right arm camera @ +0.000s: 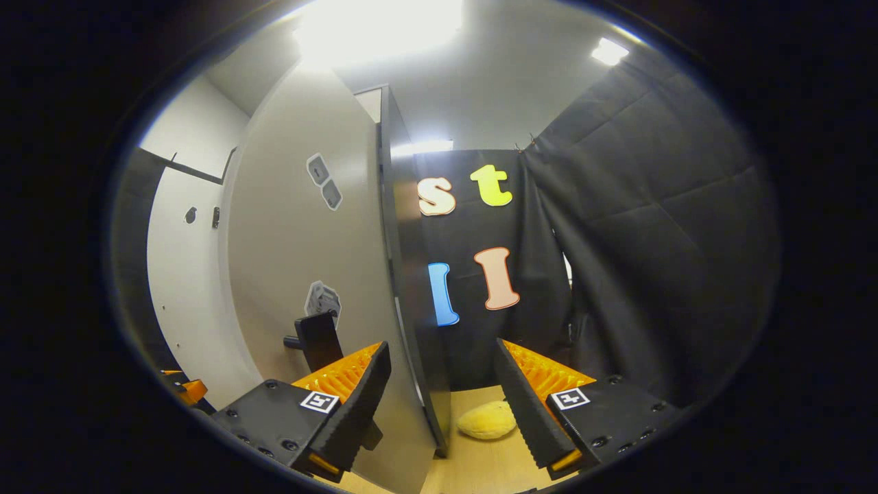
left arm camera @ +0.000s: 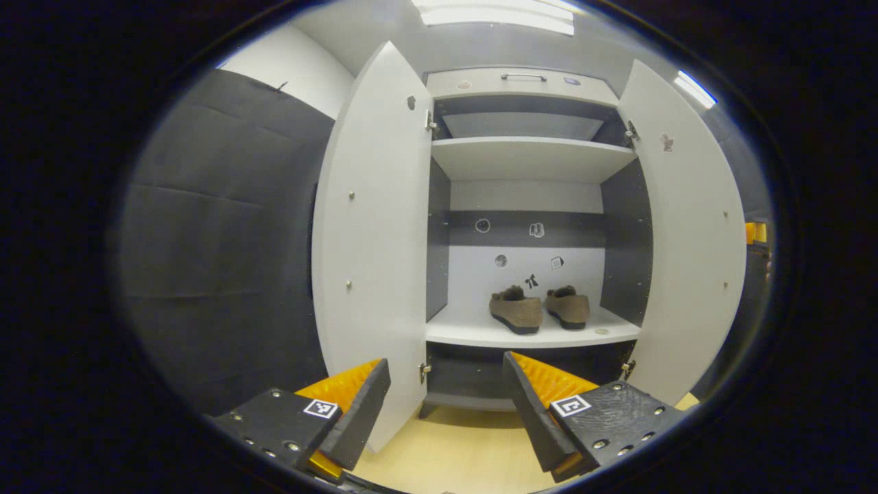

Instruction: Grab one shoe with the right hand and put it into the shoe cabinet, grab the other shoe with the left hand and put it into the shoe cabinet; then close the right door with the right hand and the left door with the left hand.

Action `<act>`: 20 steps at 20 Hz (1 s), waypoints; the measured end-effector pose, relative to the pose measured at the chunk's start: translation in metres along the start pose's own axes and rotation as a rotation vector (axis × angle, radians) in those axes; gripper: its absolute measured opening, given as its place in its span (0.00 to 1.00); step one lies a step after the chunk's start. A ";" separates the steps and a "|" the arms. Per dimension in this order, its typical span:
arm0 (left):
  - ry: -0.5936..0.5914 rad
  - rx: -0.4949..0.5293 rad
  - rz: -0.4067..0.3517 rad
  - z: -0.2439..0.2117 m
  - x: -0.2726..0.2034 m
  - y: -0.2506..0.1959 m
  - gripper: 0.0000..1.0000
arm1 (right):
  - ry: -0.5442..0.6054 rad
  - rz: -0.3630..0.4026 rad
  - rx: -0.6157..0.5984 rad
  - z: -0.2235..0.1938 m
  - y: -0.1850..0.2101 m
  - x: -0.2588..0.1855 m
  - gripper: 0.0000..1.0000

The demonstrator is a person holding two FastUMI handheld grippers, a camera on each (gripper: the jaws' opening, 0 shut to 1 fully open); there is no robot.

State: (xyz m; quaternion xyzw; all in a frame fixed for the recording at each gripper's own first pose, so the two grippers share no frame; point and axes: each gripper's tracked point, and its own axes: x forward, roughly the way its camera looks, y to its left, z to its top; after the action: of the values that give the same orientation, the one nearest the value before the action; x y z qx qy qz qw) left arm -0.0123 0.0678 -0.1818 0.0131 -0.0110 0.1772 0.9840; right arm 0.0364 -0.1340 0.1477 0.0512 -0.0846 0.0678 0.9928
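Two brown shoes, one [left arm camera: 516,312] beside the other [left arm camera: 568,307], stand side by side on the lower shelf [left arm camera: 473,334] of the white shoe cabinet. Both doors are swung open: the left door [left arm camera: 370,233] and the right door [left arm camera: 693,233]. My left gripper [left arm camera: 446,405] is open in front of the cabinet, low, near the left door's bottom corner, holding nothing. In the right gripper view the right door [right arm camera: 309,247] stands edge-on, its dark edge [right arm camera: 411,309] running between the fingers of my open right gripper [right arm camera: 442,398]. A black handle [right arm camera: 317,339] sticks out just above the left finger.
An upper shelf [left arm camera: 528,158] and a top drawer with a metal handle [left arm camera: 523,77] sit above the shoes. The floor [left arm camera: 459,453] is light wood. A yellow soft object [right arm camera: 487,420] lies on the floor past the door edge. Black cloth walls [left arm camera: 226,261] enclose both sides.
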 end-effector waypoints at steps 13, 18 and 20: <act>0.071 -0.050 0.023 -0.021 -0.028 0.040 0.96 | 0.005 0.062 0.056 -0.017 0.077 0.011 0.96; 0.085 -0.013 0.060 -0.024 -0.036 0.064 1.00 | 0.015 0.098 0.025 -0.025 0.121 0.033 0.96; 0.089 -0.013 0.069 -0.025 -0.037 0.073 0.96 | 0.013 0.128 -0.046 -0.027 0.143 0.041 0.96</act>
State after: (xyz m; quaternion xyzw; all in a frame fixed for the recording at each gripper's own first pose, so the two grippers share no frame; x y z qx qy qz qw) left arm -0.0723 0.1241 -0.2059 -0.0017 0.0309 0.2114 0.9769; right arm 0.0604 0.0152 0.1411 0.0226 -0.0825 0.1295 0.9879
